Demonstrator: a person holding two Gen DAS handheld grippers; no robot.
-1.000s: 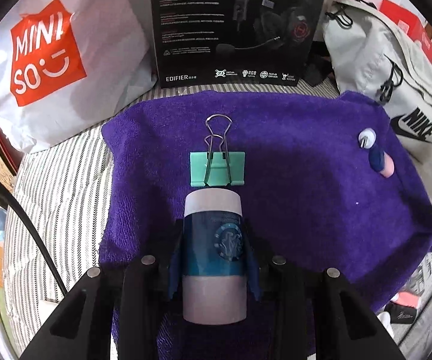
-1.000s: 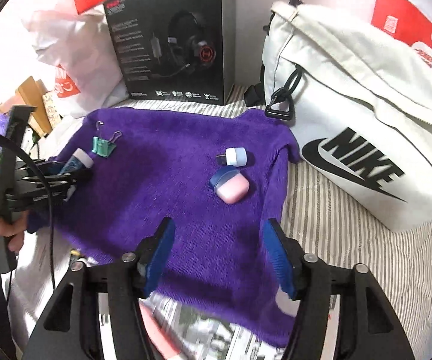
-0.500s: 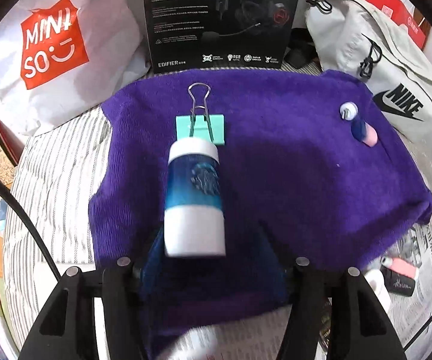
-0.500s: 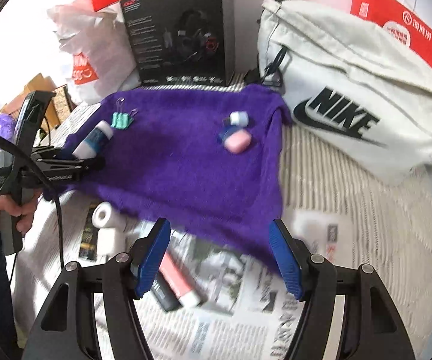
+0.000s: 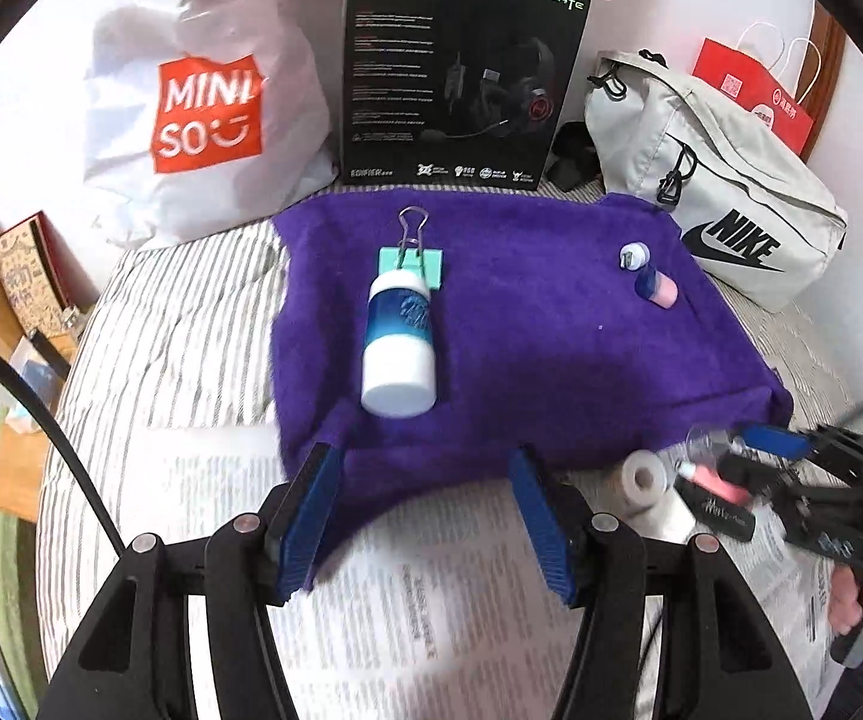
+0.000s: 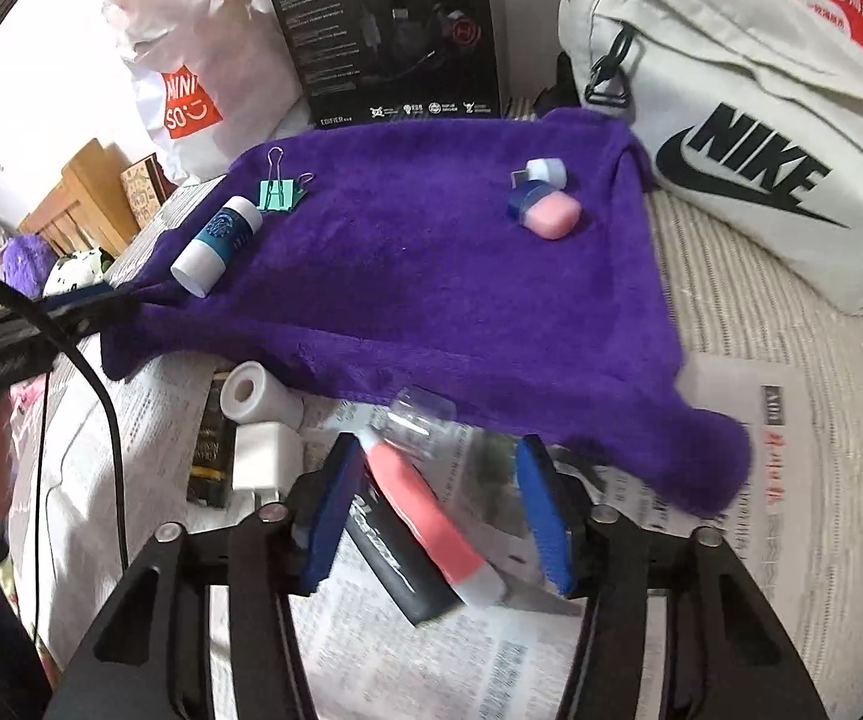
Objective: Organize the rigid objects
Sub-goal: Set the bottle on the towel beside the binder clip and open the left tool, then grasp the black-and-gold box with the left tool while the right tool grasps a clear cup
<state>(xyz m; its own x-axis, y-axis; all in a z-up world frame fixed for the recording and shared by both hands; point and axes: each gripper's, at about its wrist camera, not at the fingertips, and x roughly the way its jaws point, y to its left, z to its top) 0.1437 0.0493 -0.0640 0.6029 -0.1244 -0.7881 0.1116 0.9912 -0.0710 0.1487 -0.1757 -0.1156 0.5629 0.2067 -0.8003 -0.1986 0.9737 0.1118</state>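
Observation:
A white and blue bottle (image 5: 398, 343) lies on the purple towel (image 5: 551, 348), touching a green binder clip (image 5: 412, 264); both also show in the right wrist view, the bottle (image 6: 216, 246) and the clip (image 6: 278, 192). A pink and blue case (image 6: 545, 211) and a small white cap (image 6: 546, 171) lie at the towel's far right. My left gripper (image 5: 425, 516) is open and empty at the towel's near edge. My right gripper (image 6: 440, 513) is open over the newspaper, its jaws either side of a pink tube (image 6: 431, 519) with a clear cap.
A white tape roll (image 6: 258, 395), a white block (image 6: 263, 459) and black flat packs (image 6: 395, 558) lie on the newspaper (image 6: 431, 660). A headset box (image 5: 461, 69), a Miniso bag (image 5: 203, 96) and a Nike bag (image 5: 725, 192) line the back.
My left gripper opened, let go of the bottle on the towel and pulled back. My right gripper moved back off the towel and down to the pink tube on the newspaper.

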